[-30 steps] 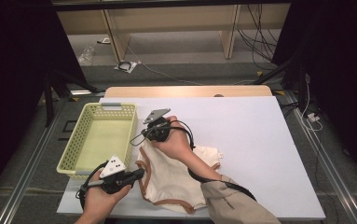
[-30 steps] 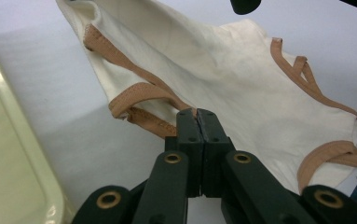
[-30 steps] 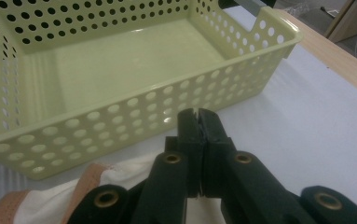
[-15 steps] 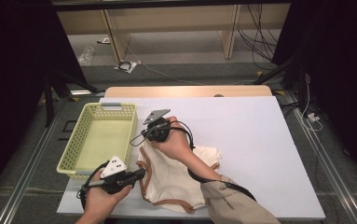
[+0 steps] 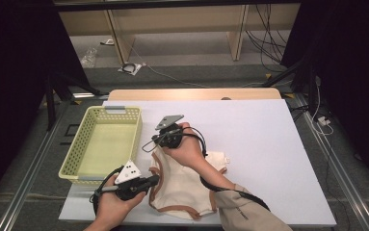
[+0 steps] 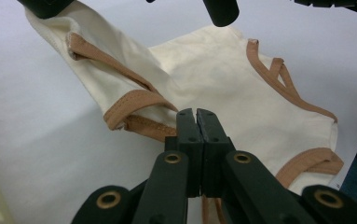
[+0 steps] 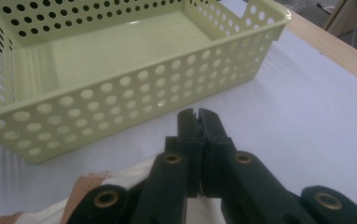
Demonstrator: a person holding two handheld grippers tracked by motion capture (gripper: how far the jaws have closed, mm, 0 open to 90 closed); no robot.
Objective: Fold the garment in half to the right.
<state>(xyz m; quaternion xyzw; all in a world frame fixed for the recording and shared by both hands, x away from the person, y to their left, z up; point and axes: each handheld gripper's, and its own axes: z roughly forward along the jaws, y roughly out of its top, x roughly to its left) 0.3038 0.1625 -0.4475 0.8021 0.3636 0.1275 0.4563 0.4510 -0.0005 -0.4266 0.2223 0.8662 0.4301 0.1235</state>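
1. Near the table's [image 5: 269, 144] front edge lies a cream garment [image 5: 182, 192], its far part hidden under the right hand [image 5: 188, 150].
2. Both grippers, left [image 6: 197, 116] and right [image 7: 197, 116], are clenched on its trim.
3. Left of it sits a yellow basket [image 5: 102, 144].

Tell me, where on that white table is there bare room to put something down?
The widest free patch is the right half of the table, from the cream garment out to the right edge. A bare strip also runs along the far edge, behind the yellow basket. The basket's floor is free too. It is crowded at front left, where both hand-held grippers work the garment beside the basket.
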